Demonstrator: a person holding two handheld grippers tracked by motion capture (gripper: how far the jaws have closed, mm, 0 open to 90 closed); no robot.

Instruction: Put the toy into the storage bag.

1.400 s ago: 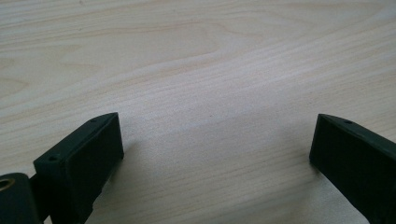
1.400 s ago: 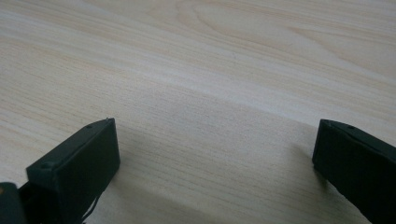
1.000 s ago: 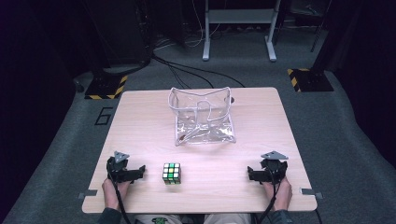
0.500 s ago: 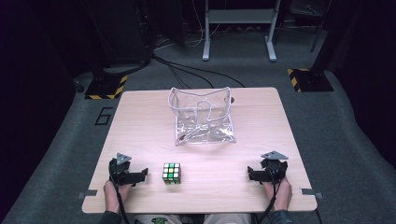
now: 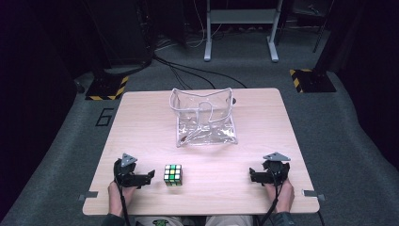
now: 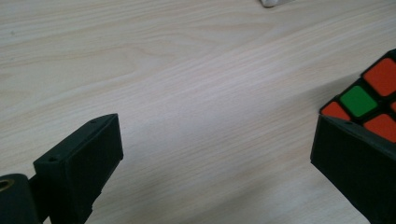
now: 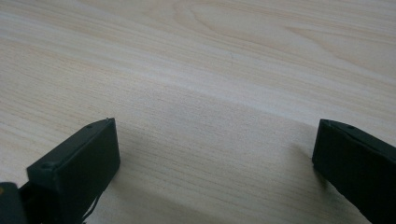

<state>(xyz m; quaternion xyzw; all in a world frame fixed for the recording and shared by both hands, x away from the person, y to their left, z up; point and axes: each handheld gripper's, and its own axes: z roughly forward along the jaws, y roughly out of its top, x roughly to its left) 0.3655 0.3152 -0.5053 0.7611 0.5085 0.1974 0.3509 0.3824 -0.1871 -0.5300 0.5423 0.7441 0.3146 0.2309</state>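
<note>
A scrambled colour cube point(image 5: 172, 174) sits on the wooden table point(image 5: 141, 122) near the front edge, left of centre. My left gripper point(image 5: 149, 176) rests just to its left, open, jaws wide apart over bare wood. In the left gripper view the cube point(image 6: 369, 95) shows orange and green stickers just beyond the right jaw, outside the gap of the gripper point(image 6: 215, 154). A clear plastic pouch point(image 5: 203, 117) stands open at the table's middle back. My right gripper point(image 5: 252, 177) lies at the front right, open; in its own view the gripper point(image 7: 215, 154) holds nothing.
A person's hands hold both grippers at the table's front edge. Behind the table are a grey carpet, black cables, a metal stand point(image 5: 240, 28) and two black bases with yellow-black tape point(image 5: 106, 87). Bare wood lies between the cube and the right gripper.
The left gripper has crept slightly right toward the cube. The cube, pouch and right gripper have not moved.
</note>
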